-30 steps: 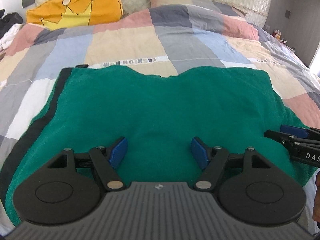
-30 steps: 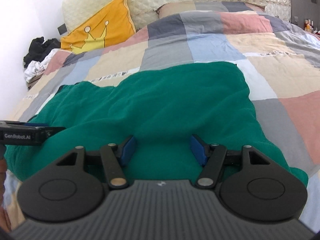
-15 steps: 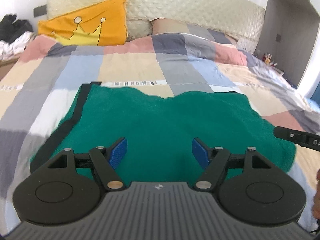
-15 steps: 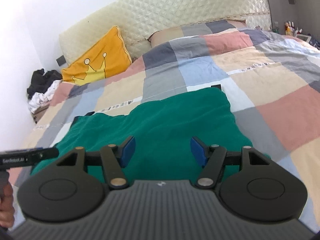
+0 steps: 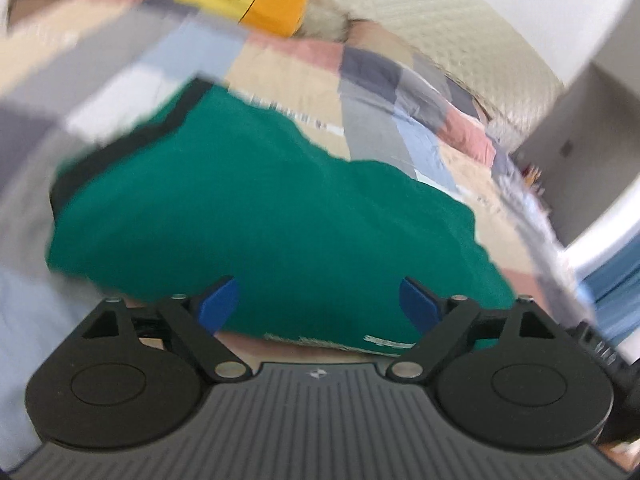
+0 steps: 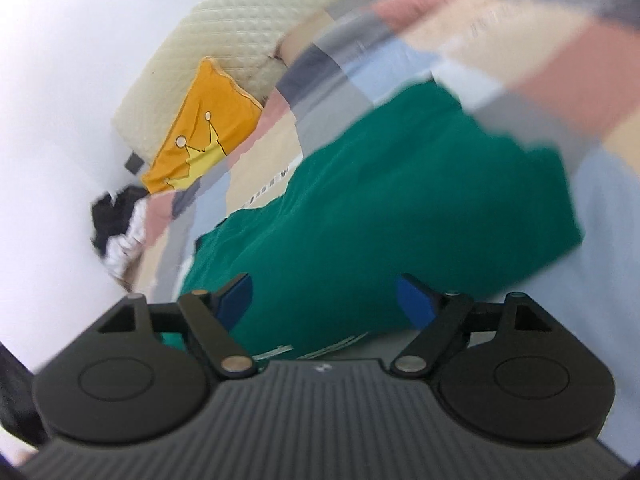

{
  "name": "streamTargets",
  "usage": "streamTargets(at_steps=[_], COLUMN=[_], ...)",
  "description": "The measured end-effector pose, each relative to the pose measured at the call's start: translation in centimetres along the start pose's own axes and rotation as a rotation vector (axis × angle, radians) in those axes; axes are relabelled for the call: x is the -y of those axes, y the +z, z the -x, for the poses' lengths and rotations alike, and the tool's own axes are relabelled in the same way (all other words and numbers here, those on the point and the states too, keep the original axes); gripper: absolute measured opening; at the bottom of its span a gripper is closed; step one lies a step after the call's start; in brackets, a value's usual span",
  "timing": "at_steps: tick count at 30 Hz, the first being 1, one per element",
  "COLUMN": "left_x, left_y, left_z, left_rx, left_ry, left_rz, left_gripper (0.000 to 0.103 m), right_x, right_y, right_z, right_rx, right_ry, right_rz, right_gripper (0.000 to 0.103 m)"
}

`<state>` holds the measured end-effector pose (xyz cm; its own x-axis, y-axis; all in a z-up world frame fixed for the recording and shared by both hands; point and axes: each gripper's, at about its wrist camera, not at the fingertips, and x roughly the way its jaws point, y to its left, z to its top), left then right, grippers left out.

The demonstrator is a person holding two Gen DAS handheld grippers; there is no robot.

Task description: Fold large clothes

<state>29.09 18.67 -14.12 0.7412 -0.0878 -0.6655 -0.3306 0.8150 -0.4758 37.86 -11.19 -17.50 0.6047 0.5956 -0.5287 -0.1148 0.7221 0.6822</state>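
My left hand-held gripper (image 5: 318, 304) and right hand-held gripper (image 6: 322, 300) have just been opening wide, empty; snagging the green garment (image 5: 260, 208) near the bed's (image 5: 400, 120) foot edge would unfold it.

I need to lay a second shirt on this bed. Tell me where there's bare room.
Bare quilt lies between the green garment and the yellow cushion at the headboard. More shows past the garment's side away from the wall. The near edge, by both open grippers, is crowded.
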Motion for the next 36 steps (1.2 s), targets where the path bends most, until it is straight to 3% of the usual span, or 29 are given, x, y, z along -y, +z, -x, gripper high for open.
streamTargets(at_steps=[2, 4, 11, 16, 19, 23, 28, 30, 36], left_x=[-1.4, -2.6, -5.0, -8.0, -9.8, -11.8, -13.4, -13.5, -13.0], left_y=[0.1, 0.0, -0.2, -0.8, -1.1, -1.4, -1.6, -1.8, -1.4], left_z=[-0.3, -0.5, -2.4, -4.6, -5.5, -5.7, -5.7, -5.3, -6.5], left_rx=[-0.03, -0.051, -0.13, -0.185, -0.18, -0.136, -0.079, -0.029, -0.022], left_ry=[-0.029, -0.057, -0.093, -0.162, -0.187, -0.163, -0.134, -0.12, -0.105], left_rz=[0.1, 0.183, 0.35, 0.541, 0.656, 0.779, 0.862, 0.868, 0.871], left_gripper=[0.093, 0.093, 0.093, 0.093, 0.093, 0.093, 0.093, 0.093, 0.091], right_x=[1.0, 2.0, 3.6, 5.7, 6.5, 6.9, 8.2, 8.0, 6.6], right_y=[-0.1, -0.5, -1.8, -2.8, -2.8, -2.0, -1.9, -1.8, -2.9], right_z=[-0.7, -1.3, -3.1, -5.3, -5.7, -5.2, -4.1, -3.5, -3.3], right_rx=[-0.05, -0.089, -0.136, -0.165, -0.142, -0.06, 0.013, 0.038, 0.056], right_ry=[0.057, 0.092, 0.129, 0.14, 0.149, 0.149, 0.147, 0.13, 0.094], right_rz=[-0.109, -0.207, -0.347, -0.475, -0.529, -0.55, -0.628, -0.603, -0.527], right_gripper=[0.087, 0.103, 0.103, 0.103, 0.103, 0.103, 0.102, 0.102, 0.098])
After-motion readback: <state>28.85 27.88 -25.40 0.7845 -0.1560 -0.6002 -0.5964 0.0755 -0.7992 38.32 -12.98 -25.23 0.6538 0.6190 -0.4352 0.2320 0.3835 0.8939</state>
